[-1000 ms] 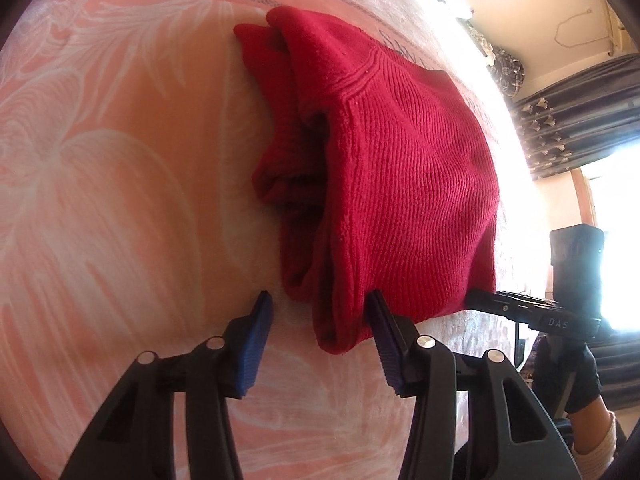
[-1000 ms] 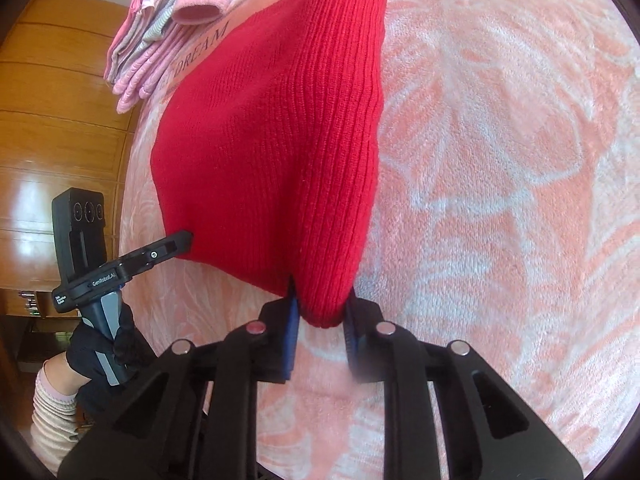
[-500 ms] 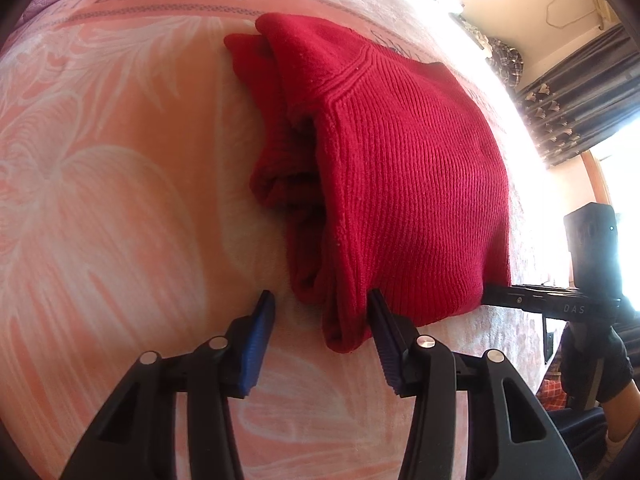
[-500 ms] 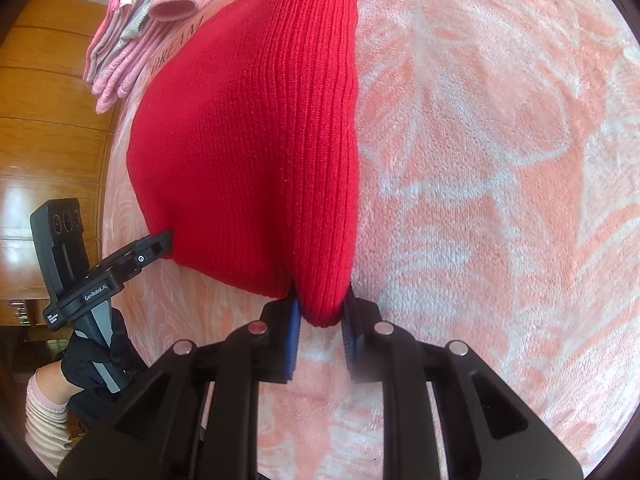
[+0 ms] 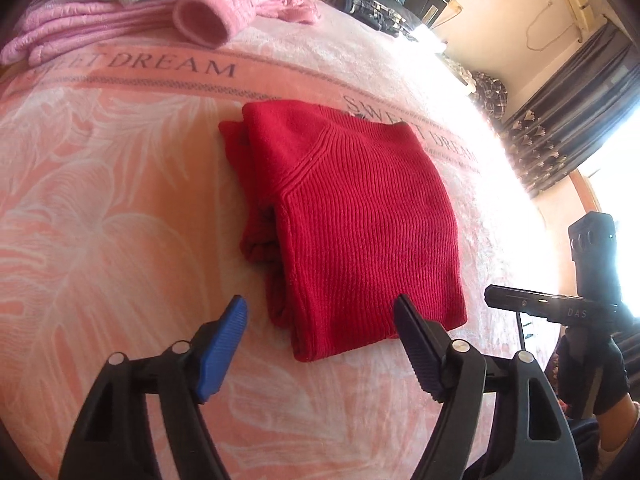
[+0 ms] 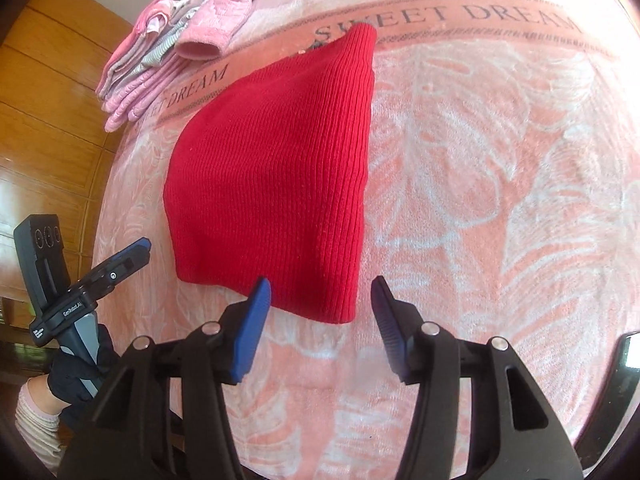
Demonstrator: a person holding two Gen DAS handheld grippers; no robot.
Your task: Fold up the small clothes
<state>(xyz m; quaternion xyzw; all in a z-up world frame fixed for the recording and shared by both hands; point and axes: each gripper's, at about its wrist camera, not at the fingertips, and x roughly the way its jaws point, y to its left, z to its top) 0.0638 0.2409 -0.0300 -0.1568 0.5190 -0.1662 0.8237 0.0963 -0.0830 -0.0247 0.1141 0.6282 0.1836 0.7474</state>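
Left wrist view: the left hand-held gripper [image 5: 320,316] stands with its jaws spread wide and nothing between them, just short of the near edge of the red knitted sweater [image 5: 352,232]. The sweater lies folded into a compact block on the pink blanket [image 5: 100,208] of a bed, its thick folded layers showing along the left side and its ribbed top face flat. Its far edge touches the band lettered "SWEET DREAM" [image 5: 172,65]. Beyond that band sits a pile of pink clothes [image 5: 140,12], well apart from the sweater. At the right edge, the right hand-held gripper [image 5: 540,306] is seen from the side, held by a hand in a dark glove [image 5: 590,372]; dark curtains [image 5: 568,120] hang behind it.

Right wrist view: the right hand-held gripper [image 6: 322,304] is likewise open and empty, its blue-padded fingers [image 6: 250,334] to either side of the sweater's [image 6: 276,184] near right corner without touching it. The sweater rests flat on the blanket [image 6: 500,184], its far corner lying on the lettered band. The pink pile [image 6: 168,52] lies at the bed's far left. At the lower left, the left hand-held gripper [image 6: 120,258] is gripped by a gloved hand [image 6: 78,376], with wooden panelling [image 6: 52,92] behind.
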